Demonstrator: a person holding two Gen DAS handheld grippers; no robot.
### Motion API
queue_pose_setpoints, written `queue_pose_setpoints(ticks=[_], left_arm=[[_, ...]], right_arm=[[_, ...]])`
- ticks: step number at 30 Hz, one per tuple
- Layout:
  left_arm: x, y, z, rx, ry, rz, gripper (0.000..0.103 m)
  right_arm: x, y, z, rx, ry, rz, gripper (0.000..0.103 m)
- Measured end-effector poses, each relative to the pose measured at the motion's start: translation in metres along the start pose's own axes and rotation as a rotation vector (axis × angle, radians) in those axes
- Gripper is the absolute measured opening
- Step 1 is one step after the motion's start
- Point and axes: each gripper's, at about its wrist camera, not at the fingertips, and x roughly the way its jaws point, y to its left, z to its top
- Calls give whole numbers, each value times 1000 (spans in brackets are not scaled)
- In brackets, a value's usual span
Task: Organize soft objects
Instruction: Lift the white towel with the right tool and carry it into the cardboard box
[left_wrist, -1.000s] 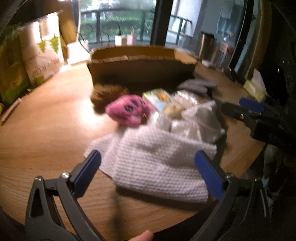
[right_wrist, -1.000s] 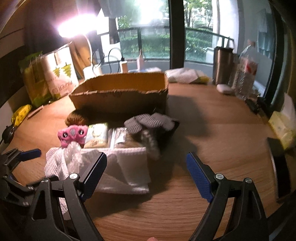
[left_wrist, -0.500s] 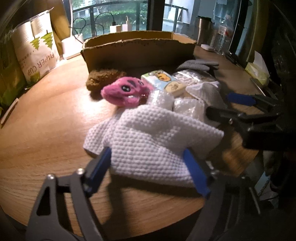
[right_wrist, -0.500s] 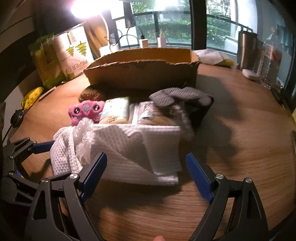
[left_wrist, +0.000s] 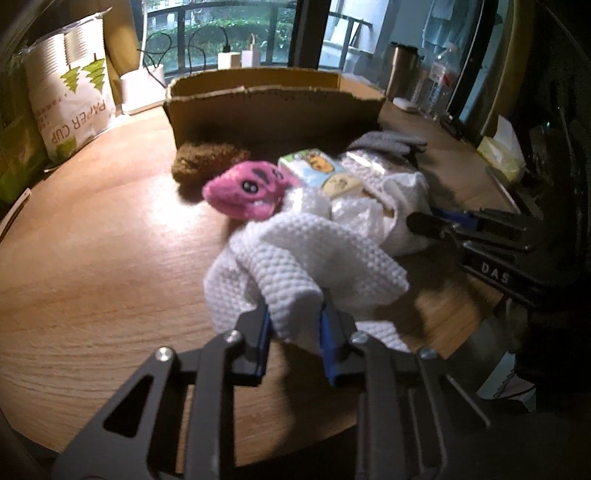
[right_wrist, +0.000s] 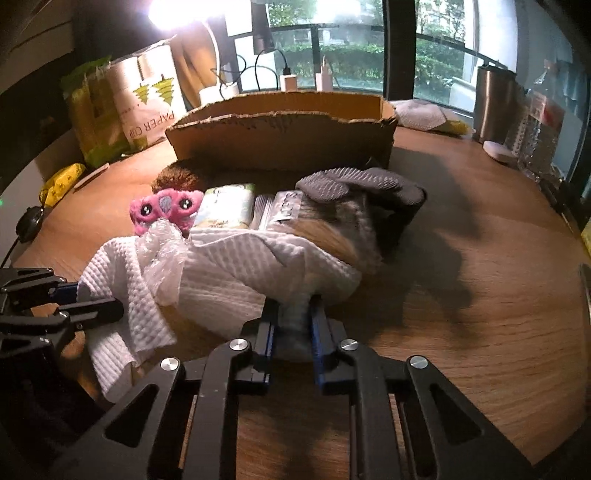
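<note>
On the round wooden table (left_wrist: 92, 258) a torn cardboard box (right_wrist: 280, 136) stands at twelve o'clock, open side up. In front of it lies a heap of soft goods: a brown fuzzy lump (left_wrist: 207, 158), a pink plush toy (left_wrist: 245, 190) with dark eyes, a printed tissue pack (left_wrist: 321, 168), a grey knitted glove (right_wrist: 354, 186) and crumpled bubble wrap (right_wrist: 164, 251). A white waffle-weave towel (left_wrist: 314, 258) is draped over the near side of the heap, toward six o'clock. At ten o'clock a paper-cup sleeve (left_wrist: 74, 107) stands beside green packets; at two o'clock stand a steel tumbler (right_wrist: 493, 103) and a plastic bottle.

Both tools tilt downward toward the table. The left gripper (left_wrist: 295, 325) has just been closing, and its blue pads now pinch a bunched fold of the towel at its near-left edge. The right gripper (right_wrist: 293, 319) has likewise just been closing and now clamps a gathered corner of the same towel at its near-right edge. Each tool shows in the other's view: the right one at three o'clock from the left camera, the left one at nine o'clock from the right camera.

The towel covers much of the heap, so what lies under it cannot be made out. A tan furry thing beside the glove is only partly visible. The hands holding the tools are out of frame.
</note>
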Motion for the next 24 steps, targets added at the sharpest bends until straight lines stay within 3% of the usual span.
queue_pose_setpoints(ticks=[24], left_arm=[[-79, 27, 47, -64, -228, -9, 23]], right_arm=[[-74, -19, 43, 10, -182, -48, 16]])
